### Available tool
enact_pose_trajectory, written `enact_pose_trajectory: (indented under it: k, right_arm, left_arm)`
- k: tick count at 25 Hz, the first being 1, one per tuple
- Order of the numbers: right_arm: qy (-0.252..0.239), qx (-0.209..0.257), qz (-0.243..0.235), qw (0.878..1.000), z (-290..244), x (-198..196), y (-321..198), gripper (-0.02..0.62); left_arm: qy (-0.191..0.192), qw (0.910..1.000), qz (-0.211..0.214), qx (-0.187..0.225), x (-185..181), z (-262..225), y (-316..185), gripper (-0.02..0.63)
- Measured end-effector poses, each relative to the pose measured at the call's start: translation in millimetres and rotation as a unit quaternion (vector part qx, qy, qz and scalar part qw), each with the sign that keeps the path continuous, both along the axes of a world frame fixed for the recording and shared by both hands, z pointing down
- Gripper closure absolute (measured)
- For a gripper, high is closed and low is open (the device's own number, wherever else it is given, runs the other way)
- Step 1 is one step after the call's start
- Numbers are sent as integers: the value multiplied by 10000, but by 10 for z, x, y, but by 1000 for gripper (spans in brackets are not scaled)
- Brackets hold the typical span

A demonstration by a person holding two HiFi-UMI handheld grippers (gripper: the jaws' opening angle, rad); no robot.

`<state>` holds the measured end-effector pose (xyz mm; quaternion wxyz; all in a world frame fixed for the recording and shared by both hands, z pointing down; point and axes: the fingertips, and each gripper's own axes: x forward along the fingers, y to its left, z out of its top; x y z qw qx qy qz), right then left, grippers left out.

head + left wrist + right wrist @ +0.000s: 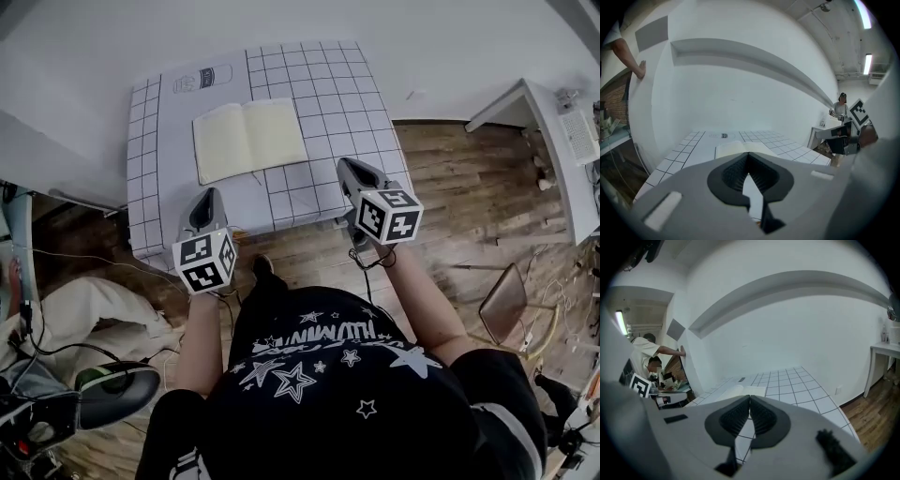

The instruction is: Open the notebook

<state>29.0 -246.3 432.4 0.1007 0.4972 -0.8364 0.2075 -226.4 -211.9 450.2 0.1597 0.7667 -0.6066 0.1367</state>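
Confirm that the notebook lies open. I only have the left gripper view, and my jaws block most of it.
Observer: In the head view, the notebook lies open and flat on the gridded table, both pages blank.
Operator: Report the right gripper.
Observer: The right gripper has its jaws together, with nothing between them.
Operator: Give me both grippers' positions.
Observer: From above, the left gripper and the right gripper hang over the table's near edge, one on each side, both short of the notebook.
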Motion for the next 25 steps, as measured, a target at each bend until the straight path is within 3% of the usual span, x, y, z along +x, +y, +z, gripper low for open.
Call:
enact_pose_trajectory:
  k: [9,15,25]
  right_arm:
    - [-434,444,-454,9970,-339,279,693,578]
    - [-556,624,-677,9942,-449,487,1252,580]
    - [-819,548,-959,9905,-349,430,1742,580]
  left_arm:
    - [4,9992,-33,386,630,-315,707,597]
    - [-41,9992,4,409,1046,-380,1293,597]
    - [4,9989,-149,453,1194,-529,1953,597]
